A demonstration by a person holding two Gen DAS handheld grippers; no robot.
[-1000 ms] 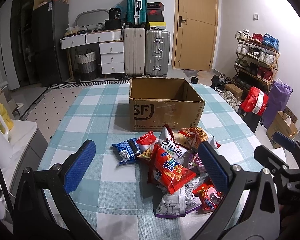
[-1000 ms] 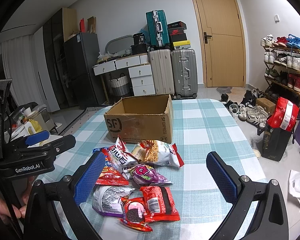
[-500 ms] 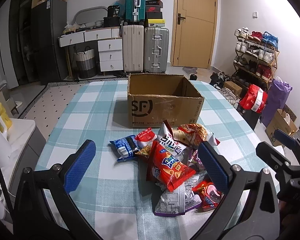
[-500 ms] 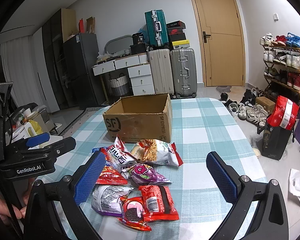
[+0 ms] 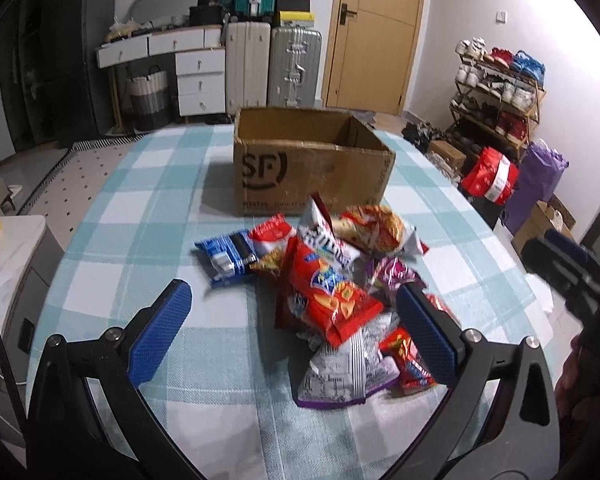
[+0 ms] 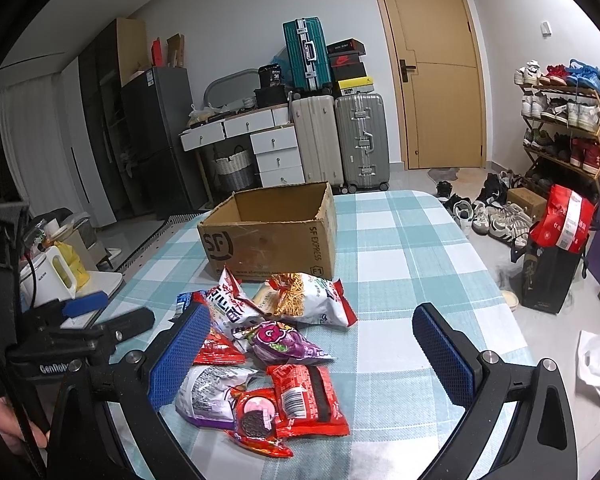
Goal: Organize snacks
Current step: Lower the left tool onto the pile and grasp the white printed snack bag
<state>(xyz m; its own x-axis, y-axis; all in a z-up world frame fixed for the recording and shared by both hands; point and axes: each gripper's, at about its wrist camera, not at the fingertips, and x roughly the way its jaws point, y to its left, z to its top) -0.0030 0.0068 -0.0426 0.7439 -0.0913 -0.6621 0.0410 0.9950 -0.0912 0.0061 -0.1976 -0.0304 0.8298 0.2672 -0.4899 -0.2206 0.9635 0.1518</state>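
On the checked tablecloth (image 5: 148, 208), snack pile (image 5: 332, 280) runs toward the box (image 5: 312, 168); both grippers' fingers apart.

My left gripper (image 5: 290, 322) low in frame, jaws spread wide, nothing between blue pads (image 5: 158, 332). Both black finger arms rise from bottom corners of left wrist view. My right gripper (image 6: 310, 354) likewise wide apart, empty, blue pads (image 6: 444, 358) angled inward. Left gripper also seen at left edge of right wrist view; right gripper appears blurred at right edge of left wrist view. My hand (image 6: 10, 426) grips left handle at lower left edge.
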